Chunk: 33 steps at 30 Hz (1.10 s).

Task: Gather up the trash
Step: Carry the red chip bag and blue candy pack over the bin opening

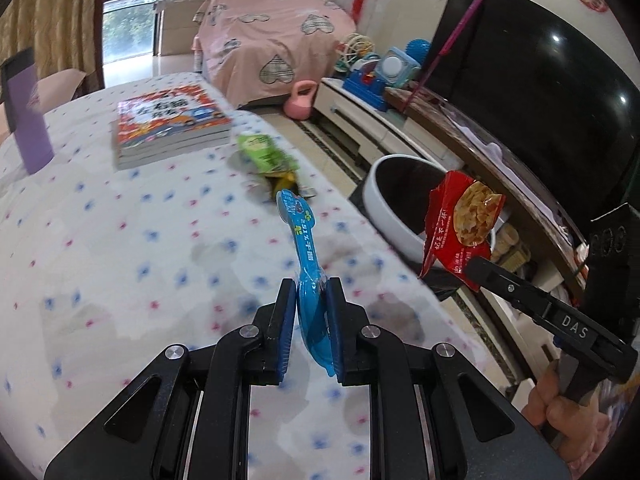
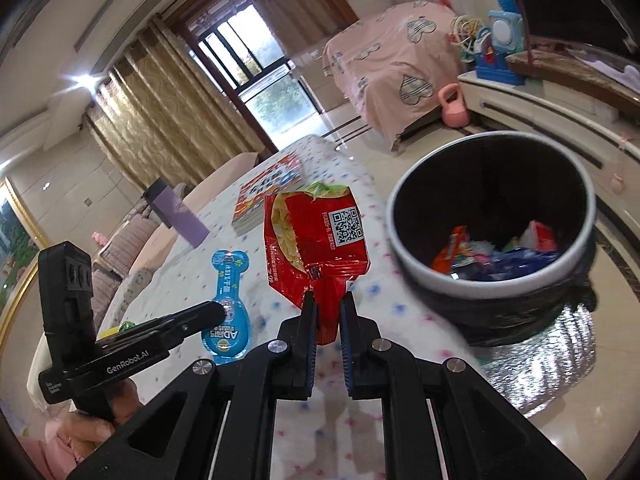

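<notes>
My left gripper point(image 1: 311, 294) is shut on a blue bottle-shaped packet point(image 1: 305, 248) and holds it above the dotted tablecloth point(image 1: 120, 240). It also shows in the right wrist view point(image 2: 228, 300). My right gripper point(image 2: 328, 308) is shut on a red snack bag point(image 2: 316, 236), held above the table edge left of the bin; the bag also shows in the left wrist view point(image 1: 460, 224). The white bin with a black liner point(image 2: 408, 248) stands on the floor and holds several wrappers. A green wrapper point(image 1: 266, 154) lies on the table beyond the blue packet.
A stack of books point(image 1: 172, 124) and a purple box point(image 1: 30, 116) sit further back on the table. A TV point(image 1: 540, 92) on a low stand point(image 1: 360, 116) with toys is to the right. A pink kettlebell point(image 1: 302, 100) is on the floor.
</notes>
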Available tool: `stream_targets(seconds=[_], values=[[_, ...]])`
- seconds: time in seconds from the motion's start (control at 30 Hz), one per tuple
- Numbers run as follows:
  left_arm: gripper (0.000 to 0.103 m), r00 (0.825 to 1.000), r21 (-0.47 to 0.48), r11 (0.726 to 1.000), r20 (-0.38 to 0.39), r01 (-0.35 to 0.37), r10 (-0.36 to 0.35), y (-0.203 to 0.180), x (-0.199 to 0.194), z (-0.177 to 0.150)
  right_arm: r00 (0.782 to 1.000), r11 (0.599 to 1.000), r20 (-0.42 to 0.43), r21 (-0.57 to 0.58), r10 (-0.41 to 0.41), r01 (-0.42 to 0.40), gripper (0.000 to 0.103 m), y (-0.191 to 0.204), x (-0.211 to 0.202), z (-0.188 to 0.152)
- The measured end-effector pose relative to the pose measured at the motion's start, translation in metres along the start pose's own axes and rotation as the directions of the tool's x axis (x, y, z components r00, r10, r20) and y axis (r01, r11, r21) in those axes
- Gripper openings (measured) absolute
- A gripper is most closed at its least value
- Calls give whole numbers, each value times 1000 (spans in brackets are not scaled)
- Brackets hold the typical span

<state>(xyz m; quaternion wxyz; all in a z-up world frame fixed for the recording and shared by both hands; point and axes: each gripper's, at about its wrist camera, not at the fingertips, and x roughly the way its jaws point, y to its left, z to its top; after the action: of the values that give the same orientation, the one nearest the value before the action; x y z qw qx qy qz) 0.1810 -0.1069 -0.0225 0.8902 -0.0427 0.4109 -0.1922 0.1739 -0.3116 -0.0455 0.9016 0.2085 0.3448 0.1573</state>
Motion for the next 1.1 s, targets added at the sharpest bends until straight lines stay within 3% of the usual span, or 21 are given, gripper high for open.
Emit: stream_targets(seconds=[0.5,1.1], values=[[14,998,68,996,11,55,-56,-47,9,28,996,997,59,37,-70,68,10,-38,-25,11],[14,997,98,992,7,73,-74,-67,20,42,990,992,83,64,-111,106,10,-59,-39,15]])
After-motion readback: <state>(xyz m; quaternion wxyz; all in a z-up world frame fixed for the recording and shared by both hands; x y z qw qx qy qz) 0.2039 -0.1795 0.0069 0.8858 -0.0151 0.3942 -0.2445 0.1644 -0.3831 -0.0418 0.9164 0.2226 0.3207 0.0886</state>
